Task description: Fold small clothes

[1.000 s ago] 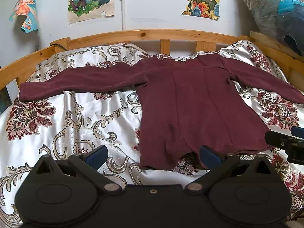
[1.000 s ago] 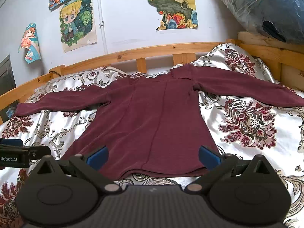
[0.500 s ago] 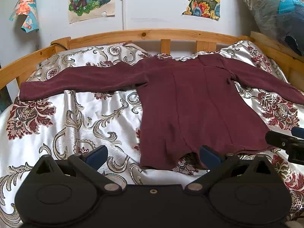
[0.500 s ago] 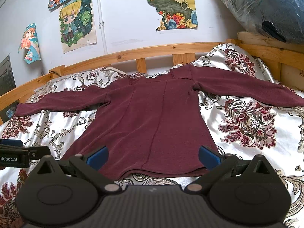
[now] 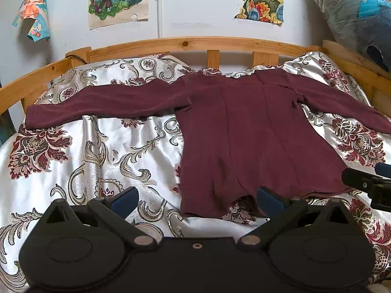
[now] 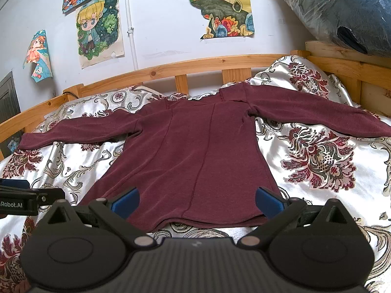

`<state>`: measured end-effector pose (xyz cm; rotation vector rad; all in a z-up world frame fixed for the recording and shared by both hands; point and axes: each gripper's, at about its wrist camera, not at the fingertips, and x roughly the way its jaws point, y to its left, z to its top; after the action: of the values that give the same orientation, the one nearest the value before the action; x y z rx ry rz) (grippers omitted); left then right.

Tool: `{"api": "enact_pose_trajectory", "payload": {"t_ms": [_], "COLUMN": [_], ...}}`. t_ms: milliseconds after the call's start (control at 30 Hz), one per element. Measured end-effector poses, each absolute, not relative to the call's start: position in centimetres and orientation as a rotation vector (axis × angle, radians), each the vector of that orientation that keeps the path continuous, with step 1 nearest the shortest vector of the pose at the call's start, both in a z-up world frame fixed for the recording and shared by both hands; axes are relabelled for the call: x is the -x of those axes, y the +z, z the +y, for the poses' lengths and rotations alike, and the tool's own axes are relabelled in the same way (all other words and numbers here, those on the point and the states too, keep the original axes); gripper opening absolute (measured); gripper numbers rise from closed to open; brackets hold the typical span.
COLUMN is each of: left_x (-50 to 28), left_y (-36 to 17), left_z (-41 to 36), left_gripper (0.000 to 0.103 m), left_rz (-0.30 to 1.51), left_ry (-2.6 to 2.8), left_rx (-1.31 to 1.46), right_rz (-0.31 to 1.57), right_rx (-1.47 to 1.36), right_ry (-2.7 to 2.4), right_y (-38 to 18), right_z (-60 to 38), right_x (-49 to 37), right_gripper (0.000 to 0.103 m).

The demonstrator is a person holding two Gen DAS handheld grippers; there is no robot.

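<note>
A maroon long-sleeved top (image 5: 244,131) lies flat on the patterned bedspread, both sleeves spread out to the sides, hem toward me. It also shows in the right wrist view (image 6: 195,153). My left gripper (image 5: 195,199) is open and empty, hovering just short of the hem's left corner. My right gripper (image 6: 195,201) is open and empty, above the hem's middle. The right gripper's side shows at the right edge of the left wrist view (image 5: 366,185), and the left gripper's side at the left edge of the right wrist view (image 6: 22,199).
A satin bedspread (image 5: 97,151) with floral pattern covers the bed. A wooden bed rail (image 5: 195,45) runs along the back and sides. Plastic-wrapped bedding (image 6: 342,12) is stacked at the back right. Posters hang on the wall (image 6: 100,29).
</note>
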<state>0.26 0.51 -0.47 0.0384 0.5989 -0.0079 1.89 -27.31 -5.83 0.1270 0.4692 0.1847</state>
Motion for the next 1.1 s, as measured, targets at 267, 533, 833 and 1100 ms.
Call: {"api": "enact_pose_trajectory", "payload": {"t_ms": [267,533,833,1100], "left_x": [-0.8,-5.2,-11.2,-15.3], "left_y": [-0.4,2.6,6.3,2.7], "left_z": [1.0,0.4,-2.7,-4.8], "left_gripper": [0.102,0.102,0.102,0.102], "left_rz": [0.625,0.7,0.679,0.694], "left_ry": [0.009,-0.002,-0.04,-0.035], "left_rx": [-0.05,-0.13,-0.132,-0.014], "right_rz": [0.468,0.431,0.345,0.347], "right_rx": [-0.149,-0.319,-0.436,-0.586], "right_ry": [0.155,0.093,-0.181,-0.39], "right_y": [-5.6,-3.3,-1.3,-4.7], "right_z": [-27.9,-34.1,-46.9,-52.6], "right_x": [-2.1,-5.5,-10.2,-11.4], "right_gripper": [0.103,0.103,0.103,0.103]}}
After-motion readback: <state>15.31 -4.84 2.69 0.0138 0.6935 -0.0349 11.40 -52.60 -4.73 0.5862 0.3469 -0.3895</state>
